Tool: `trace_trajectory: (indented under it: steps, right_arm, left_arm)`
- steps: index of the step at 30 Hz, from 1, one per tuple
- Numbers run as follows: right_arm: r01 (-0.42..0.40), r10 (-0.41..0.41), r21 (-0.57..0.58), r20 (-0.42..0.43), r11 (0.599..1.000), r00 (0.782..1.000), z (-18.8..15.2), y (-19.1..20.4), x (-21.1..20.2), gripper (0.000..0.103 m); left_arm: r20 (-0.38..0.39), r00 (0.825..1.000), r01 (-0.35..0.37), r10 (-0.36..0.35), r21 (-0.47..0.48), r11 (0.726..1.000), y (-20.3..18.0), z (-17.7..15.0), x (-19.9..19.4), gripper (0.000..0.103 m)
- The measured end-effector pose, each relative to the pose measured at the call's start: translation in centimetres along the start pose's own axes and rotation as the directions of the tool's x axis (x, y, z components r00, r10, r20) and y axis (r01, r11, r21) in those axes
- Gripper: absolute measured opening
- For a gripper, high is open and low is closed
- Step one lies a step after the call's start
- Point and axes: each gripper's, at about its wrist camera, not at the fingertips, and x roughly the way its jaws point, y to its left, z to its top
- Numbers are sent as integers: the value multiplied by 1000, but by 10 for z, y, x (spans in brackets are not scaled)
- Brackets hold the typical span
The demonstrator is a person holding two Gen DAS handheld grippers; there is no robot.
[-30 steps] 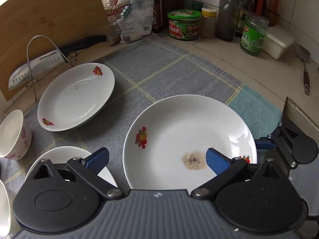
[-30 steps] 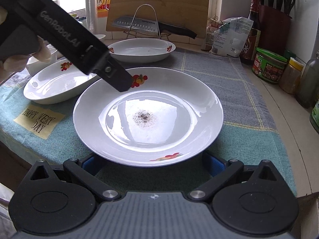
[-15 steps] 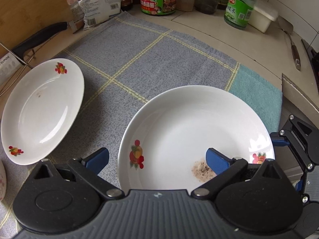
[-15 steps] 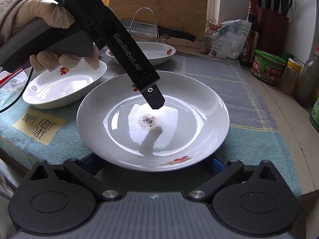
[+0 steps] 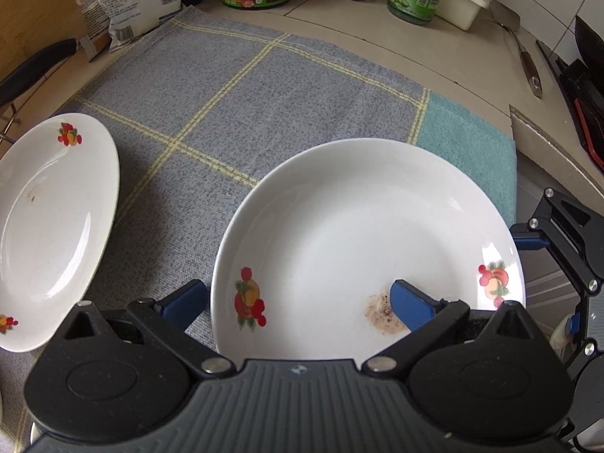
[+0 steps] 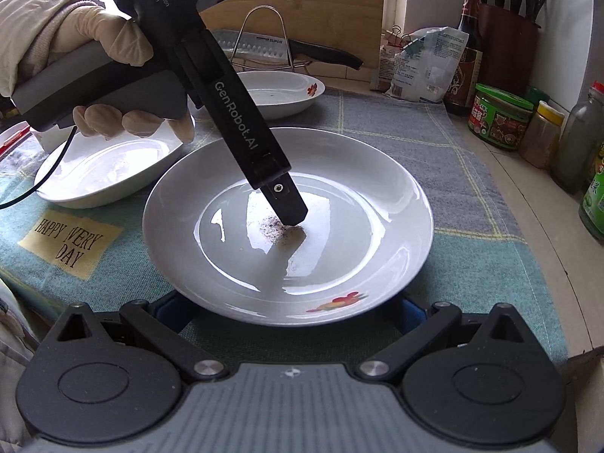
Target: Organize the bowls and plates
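White round ceramic plate with fruit decals (image 6: 287, 226) lies flat, right way up, on the blue-grey checked cloth (image 5: 241, 113), nearest both cameras; a patch of dark speckled residue (image 6: 277, 228) sits at its centre. Being round, it has no long axis; its open face points upward.

Left gripper (image 5: 298, 302) is wide open and straddles the near rim: one blue finger (image 5: 409, 304) reaches over the plate interior beside the residue, the other (image 5: 185, 302) sits outside the rim above the cloth. It holds nothing.

Right gripper (image 6: 287, 311) is also spread wide, its fingers mostly hidden under the plate's opposite edge; contact cannot be confirmed.

Risk: closing the left jaws on a glossy, sloped rim may let the plate slip or tip, and the inner finger may smear the residue. Uneven lifting between the two sides may tilt the plate.

Farther off lie a second white decorated plate (image 5: 53, 226) and a third (image 6: 279, 90).
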Motion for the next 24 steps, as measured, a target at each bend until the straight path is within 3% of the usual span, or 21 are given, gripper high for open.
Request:
trace_trajectory:
  steps: [9, 16, 24]
  right_arm:
    - [22, -23, 21, 13, 1000, 1000, -4, 2, -3, 103]
    - [-23, 23, -22, 29, 1000, 999, -3, -2, -3, 103]
    - [-47, 50, -44, 54, 998, 997, -6, -6, -4, 103]
  left_arm:
    - [16, 1000, 6, -6, 19, 1000, 1, -5, -1, 103]
    - [50, 999, 1, -1, 5, 1000, 0, -10, -3, 103]
    - [16, 999, 47, -47, 37, 998, 3, -1, -4, 100]
